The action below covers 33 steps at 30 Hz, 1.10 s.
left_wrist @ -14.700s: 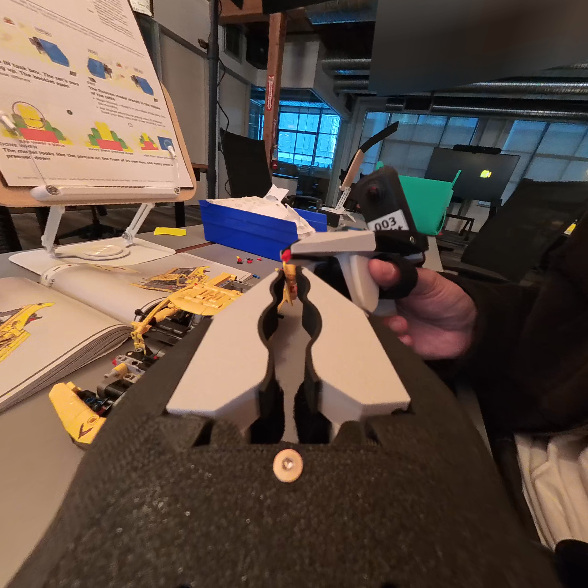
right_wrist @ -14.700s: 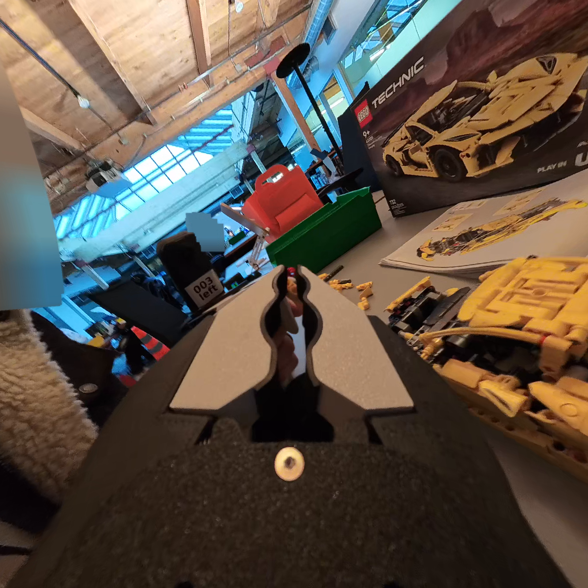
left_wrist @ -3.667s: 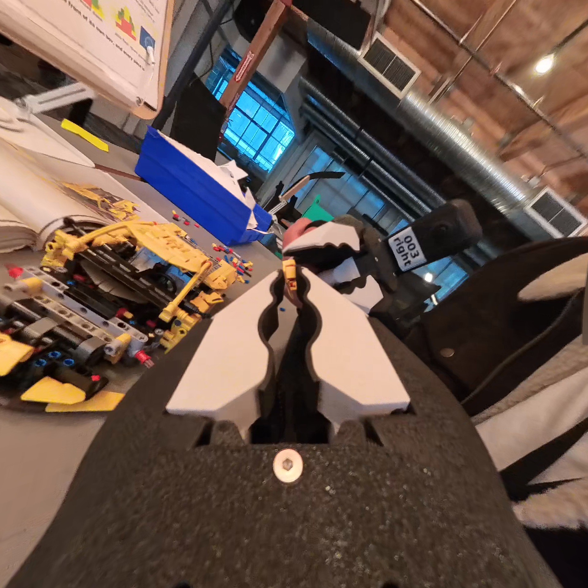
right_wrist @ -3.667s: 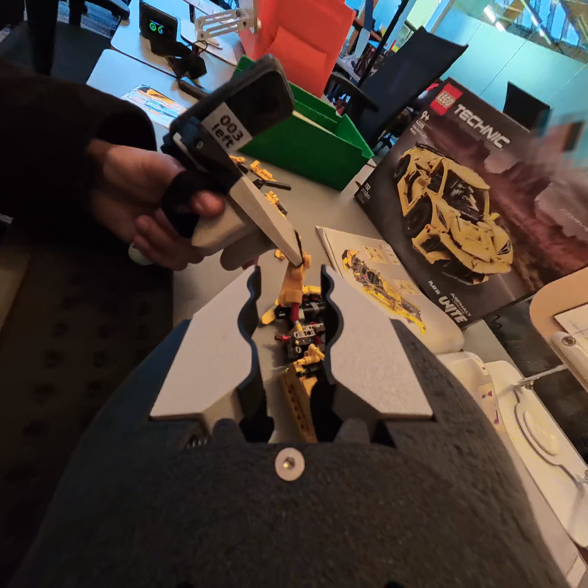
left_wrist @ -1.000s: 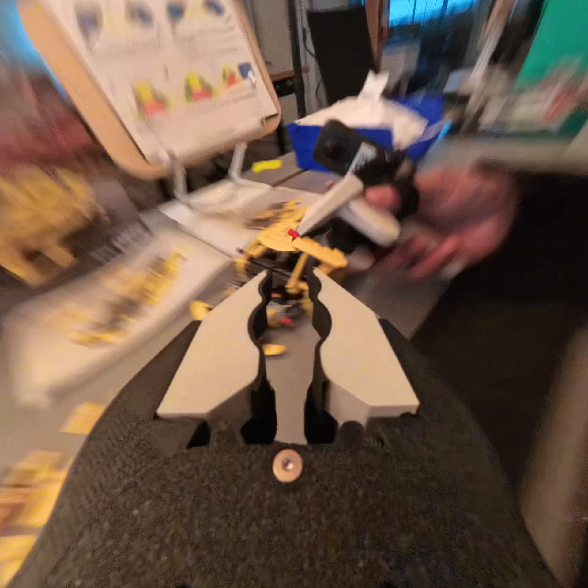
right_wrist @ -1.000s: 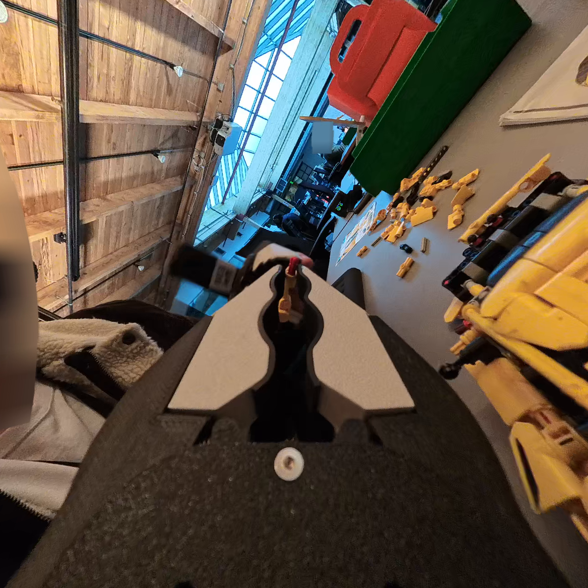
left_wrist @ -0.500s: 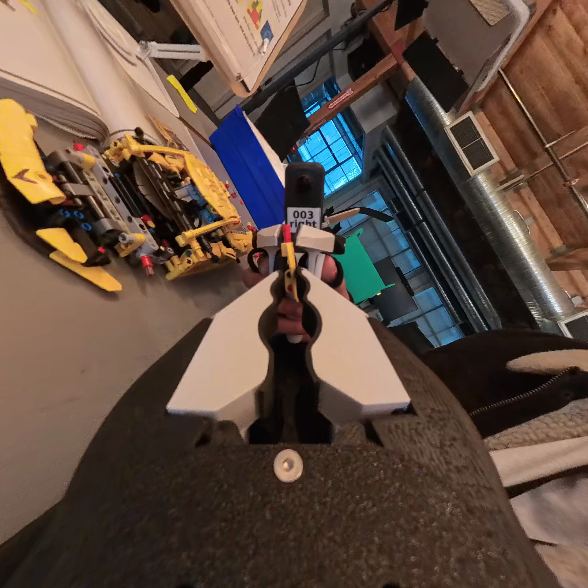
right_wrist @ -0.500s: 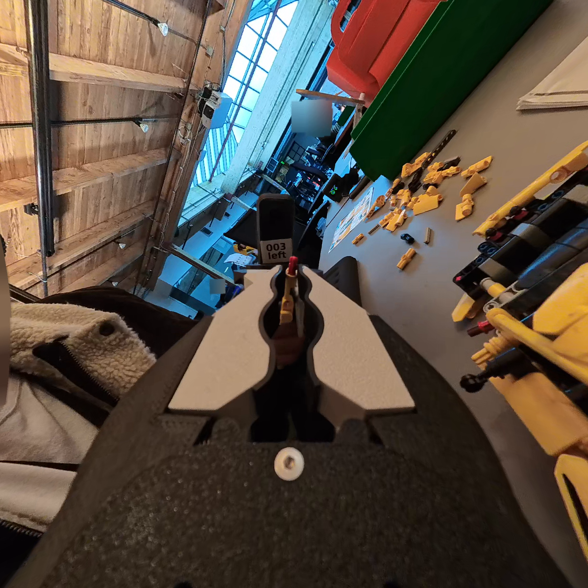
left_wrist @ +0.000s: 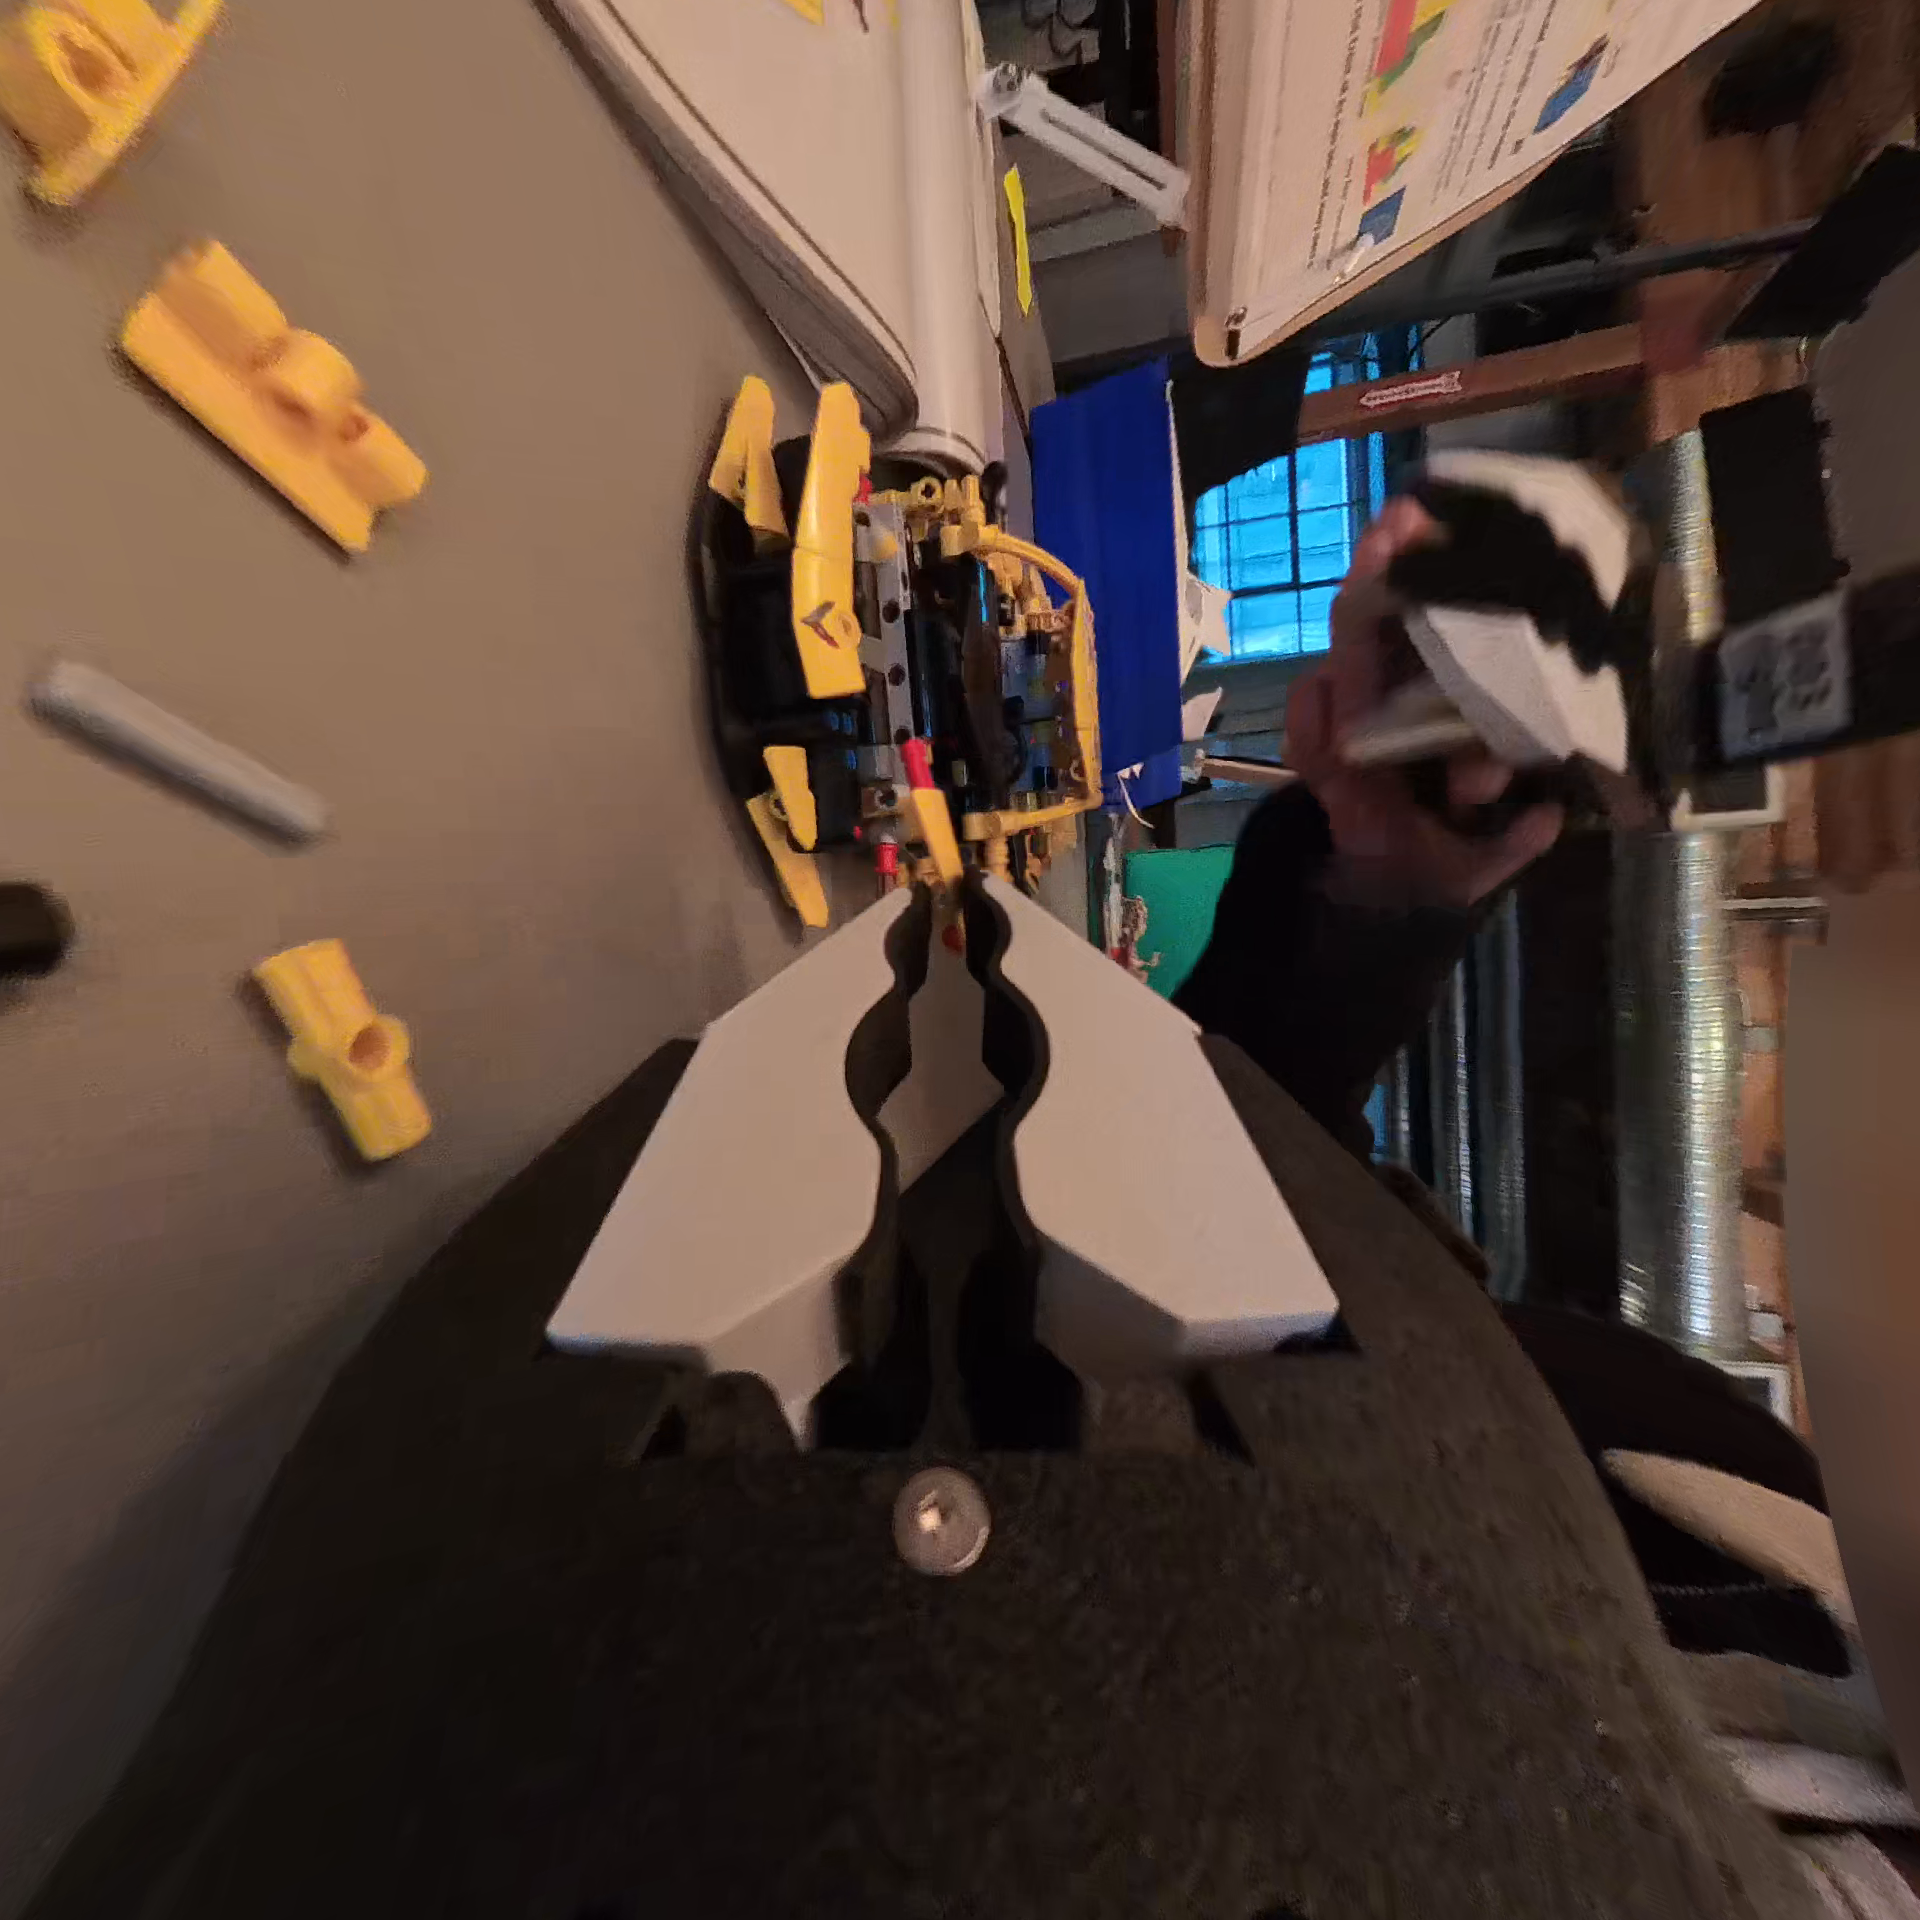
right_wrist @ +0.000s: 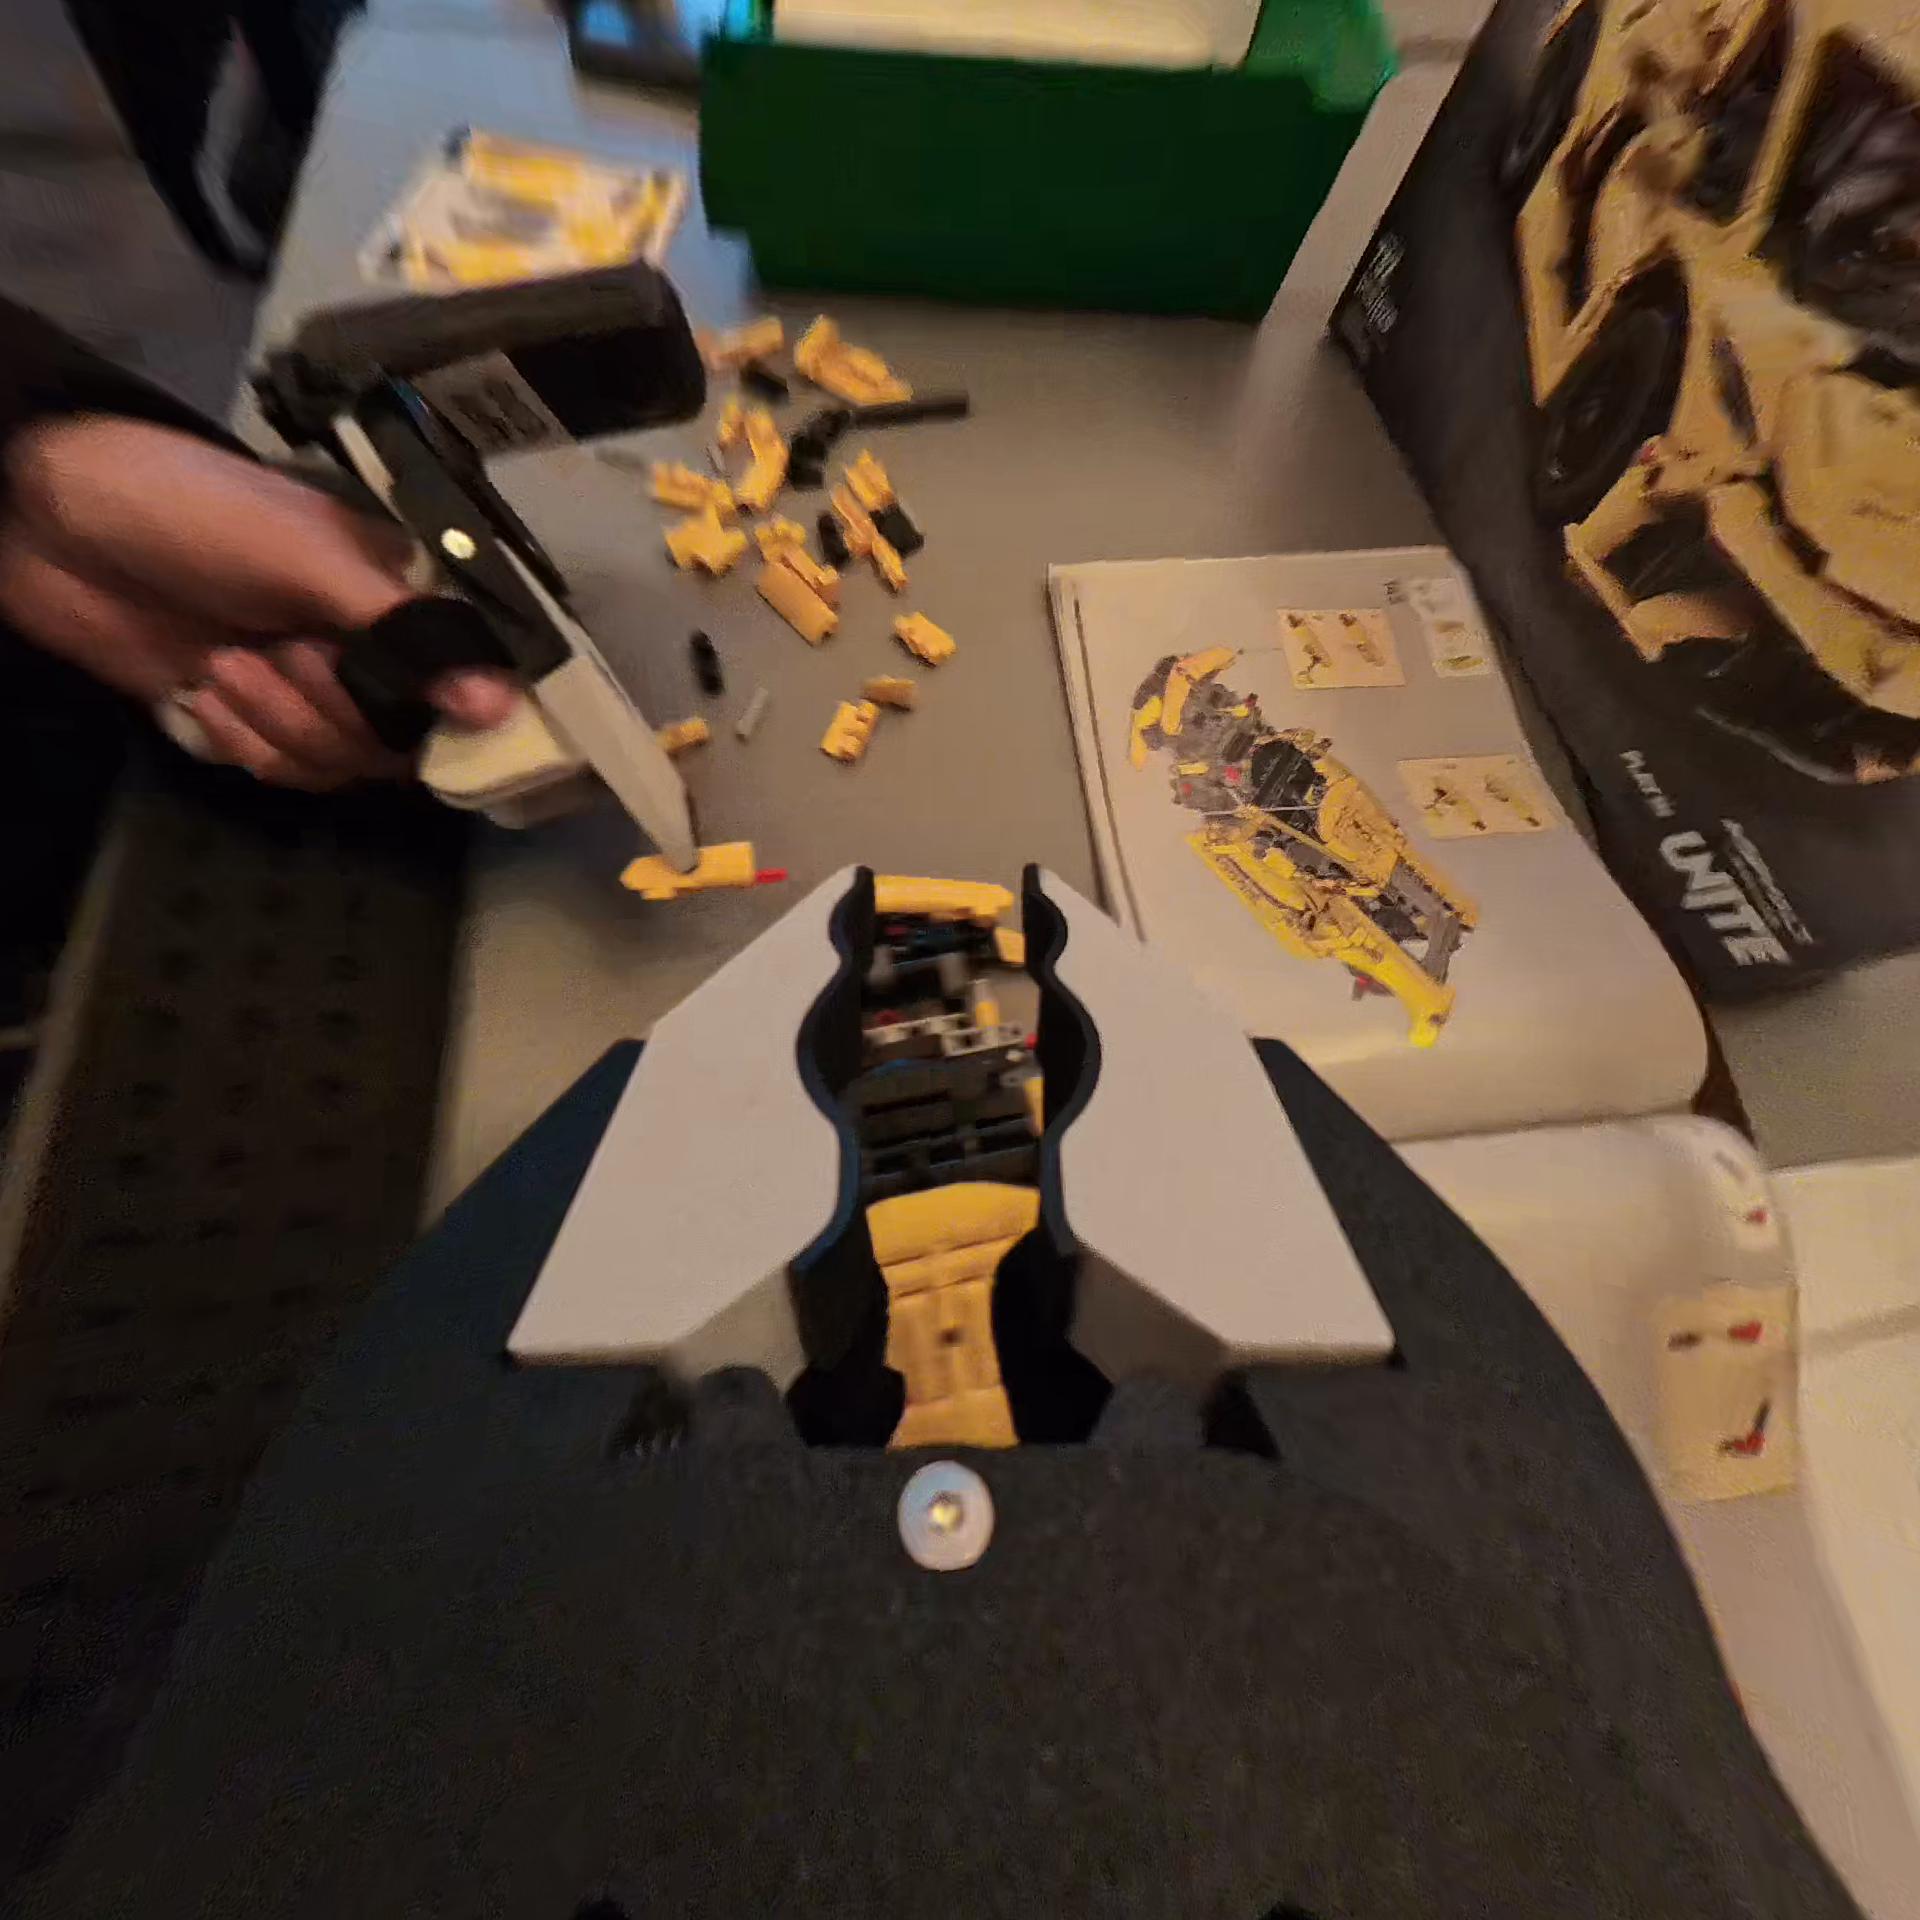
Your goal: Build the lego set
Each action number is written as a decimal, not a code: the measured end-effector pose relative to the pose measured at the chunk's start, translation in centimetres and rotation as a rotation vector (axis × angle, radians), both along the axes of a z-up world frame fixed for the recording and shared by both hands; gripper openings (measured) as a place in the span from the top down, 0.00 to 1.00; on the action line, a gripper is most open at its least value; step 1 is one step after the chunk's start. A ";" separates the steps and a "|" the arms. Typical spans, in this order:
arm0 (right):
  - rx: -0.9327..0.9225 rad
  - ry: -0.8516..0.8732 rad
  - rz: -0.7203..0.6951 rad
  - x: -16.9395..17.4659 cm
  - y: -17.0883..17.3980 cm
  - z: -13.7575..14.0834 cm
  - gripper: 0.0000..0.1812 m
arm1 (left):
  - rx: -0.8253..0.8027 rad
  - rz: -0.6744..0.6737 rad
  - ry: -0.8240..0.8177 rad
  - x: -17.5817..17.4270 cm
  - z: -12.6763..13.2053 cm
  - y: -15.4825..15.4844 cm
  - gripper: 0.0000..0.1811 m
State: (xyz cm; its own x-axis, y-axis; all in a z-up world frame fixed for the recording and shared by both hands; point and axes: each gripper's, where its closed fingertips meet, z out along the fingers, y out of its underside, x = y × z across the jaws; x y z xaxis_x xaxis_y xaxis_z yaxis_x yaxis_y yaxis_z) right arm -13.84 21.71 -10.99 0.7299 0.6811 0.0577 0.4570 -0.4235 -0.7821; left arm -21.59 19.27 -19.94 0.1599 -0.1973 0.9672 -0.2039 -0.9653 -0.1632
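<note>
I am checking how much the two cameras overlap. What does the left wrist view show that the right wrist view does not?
Only the left wrist view shows the blue plastic bin, the propped paper instruction sheet and the lit window.

Only the right wrist view shows the green plastic bin, the dark printed set box and the open instruction booklet.

Both show the half-built yellow and black car model, the grey table, loose yellow pieces, and the left gripper shut on a small yellow piece with a red pin.
</note>
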 end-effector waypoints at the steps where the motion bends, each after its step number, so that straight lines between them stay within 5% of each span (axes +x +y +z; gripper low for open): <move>1: -0.062 -0.040 0.039 0.3 1.5 -1.4 0.85 | -0.022 -0.009 0.007 0.5 -0.3 -0.2 0.97; 7: -0.493 0.097 0.239 -2.1 5.3 -9.3 0.82 | -0.064 0.047 0.015 1.4 -0.9 0.2 0.97; 11: -0.502 -0.011 0.302 -2.0 5.0 -11.6 0.86 | -0.089 0.069 0.015 1.5 -1.1 0.6 0.97; 18: -0.547 0.053 0.334 -1.7 4.5 -11.6 0.95 | -0.116 0.073 0.020 1.7 -1.4 0.5 0.97; 33: -0.525 0.090 0.333 -1.7 4.5 -11.6 0.96 | -0.103 0.072 0.045 2.1 -1.9 0.1 0.97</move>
State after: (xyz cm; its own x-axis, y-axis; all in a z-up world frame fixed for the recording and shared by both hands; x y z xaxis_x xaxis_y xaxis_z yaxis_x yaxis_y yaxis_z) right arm -15.54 26.25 -22.63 0.4600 0.7937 -0.3980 0.5724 -0.6078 -0.5504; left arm -19.47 19.41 -21.83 0.2138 -0.0835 0.9733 -0.1379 -0.9889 -0.0545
